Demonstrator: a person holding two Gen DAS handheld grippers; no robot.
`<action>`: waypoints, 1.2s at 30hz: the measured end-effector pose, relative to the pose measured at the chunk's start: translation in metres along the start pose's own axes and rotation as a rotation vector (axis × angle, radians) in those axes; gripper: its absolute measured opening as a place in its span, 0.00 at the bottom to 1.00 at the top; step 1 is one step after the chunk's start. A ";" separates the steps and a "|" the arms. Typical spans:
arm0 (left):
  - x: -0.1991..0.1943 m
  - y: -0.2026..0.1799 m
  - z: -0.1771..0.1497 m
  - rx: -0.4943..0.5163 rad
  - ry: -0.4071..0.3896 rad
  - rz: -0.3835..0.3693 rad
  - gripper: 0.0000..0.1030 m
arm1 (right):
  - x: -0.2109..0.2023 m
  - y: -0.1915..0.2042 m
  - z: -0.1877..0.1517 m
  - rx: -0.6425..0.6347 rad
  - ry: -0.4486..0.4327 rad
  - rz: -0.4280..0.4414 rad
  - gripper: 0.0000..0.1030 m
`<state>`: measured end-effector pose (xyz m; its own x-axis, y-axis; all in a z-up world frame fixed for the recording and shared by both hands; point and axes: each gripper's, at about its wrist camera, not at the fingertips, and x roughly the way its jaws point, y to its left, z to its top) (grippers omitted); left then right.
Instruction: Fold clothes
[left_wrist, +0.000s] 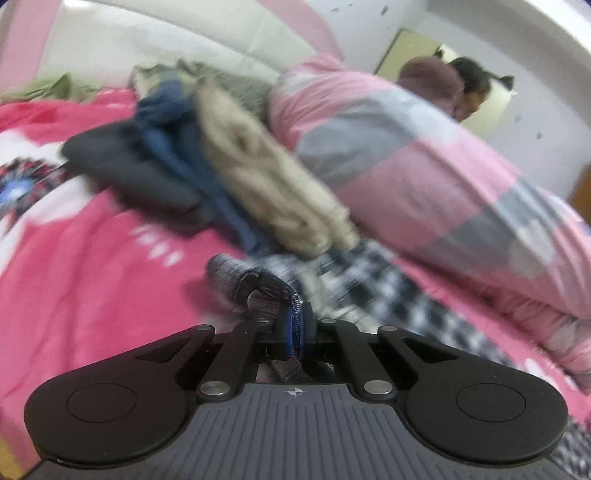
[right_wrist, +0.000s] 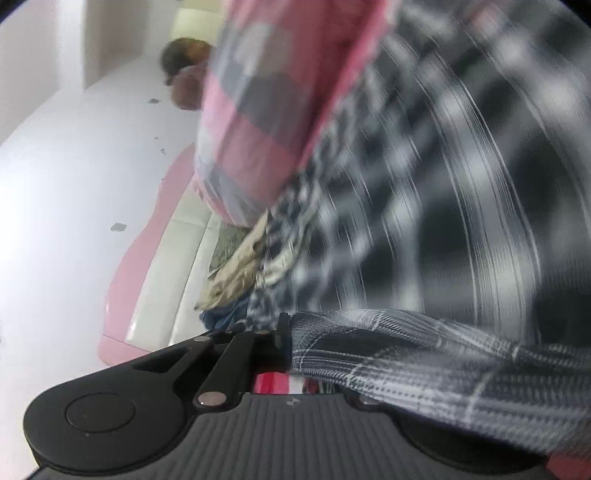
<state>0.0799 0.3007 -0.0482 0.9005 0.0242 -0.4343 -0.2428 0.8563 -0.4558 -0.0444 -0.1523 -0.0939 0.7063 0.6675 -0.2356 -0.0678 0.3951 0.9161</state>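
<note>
- My left gripper (left_wrist: 294, 325) is clamped tight, its blue pads (left_wrist: 286, 325) pinching a fold of the black-and-white plaid garment (left_wrist: 369, 295); a bunched grey corner of the cloth sticks up just above the fingertips.
- My right gripper (right_wrist: 286, 332) is also squeezed closed on that plaid garment (right_wrist: 406, 354), which drapes over the right side of the tool and hides one finger completely.
- In the left wrist view the plaid cloth trails away from my left pads to the right, lying across the pink bedspread (left_wrist: 92, 277).
- In the right wrist view the rest of the plaid fabric fills the upper right, badly smeared by blur.
- Just beyond the garment lies a heap of clothes: a beige knit (left_wrist: 273, 173), a blue piece (left_wrist: 173, 140) beside it and a dark grey one (left_wrist: 125, 166) at the left.
- Right of the heap, touching it, a rolled pink-and-grey checked quilt (left_wrist: 424, 158) rests on the bed.
- Behind everything stands a white padded headboard (left_wrist: 166, 44) edged in pink.
- Farthest back, beside the white wall (left_wrist: 546, 122), a person (left_wrist: 436, 81) shows partly above the quilt.
</note>
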 end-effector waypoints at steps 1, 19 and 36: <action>0.004 -0.007 0.004 0.004 -0.002 -0.017 0.01 | -0.001 0.004 0.009 -0.020 -0.018 0.000 0.03; 0.164 -0.123 0.053 0.084 0.064 -0.087 0.01 | 0.067 -0.012 0.183 -0.060 -0.203 -0.068 0.03; 0.243 -0.103 0.040 -0.044 0.218 -0.159 0.34 | 0.133 -0.105 0.238 0.116 -0.087 -0.096 0.08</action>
<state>0.3384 0.2391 -0.0758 0.8309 -0.2249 -0.5090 -0.1241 0.8168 -0.5634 0.2246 -0.2556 -0.1440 0.7645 0.5710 -0.2992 0.0809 0.3755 0.9233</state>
